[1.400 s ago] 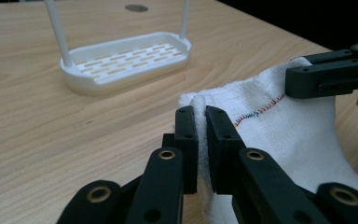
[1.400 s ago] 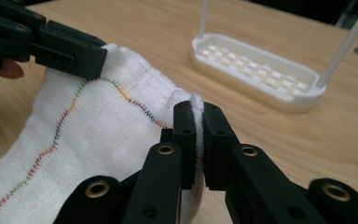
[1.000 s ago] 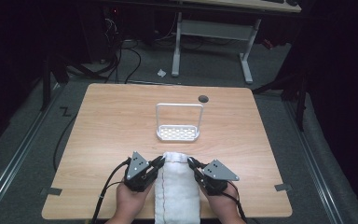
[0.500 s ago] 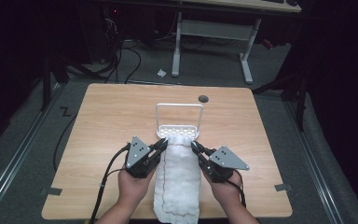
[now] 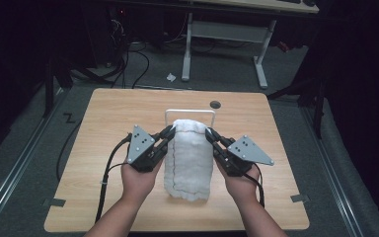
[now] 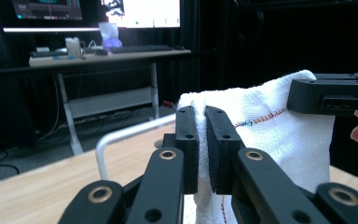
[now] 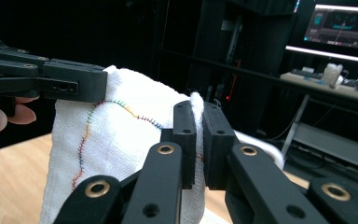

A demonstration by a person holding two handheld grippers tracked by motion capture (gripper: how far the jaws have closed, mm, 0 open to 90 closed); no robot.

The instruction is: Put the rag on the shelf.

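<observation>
Left hand-held gripper (image 5: pixel 169 132) and right hand-held gripper (image 5: pixel 210 134) each pinch a top corner of the white towel (image 5: pixel 189 159), which hangs floppy and light above the worktop (image 5: pixel 103 123), so you grip its corners tight.

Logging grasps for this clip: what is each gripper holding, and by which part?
Both hold the white towel by its top corners: left gripper on one, right gripper on the other.
</observation>
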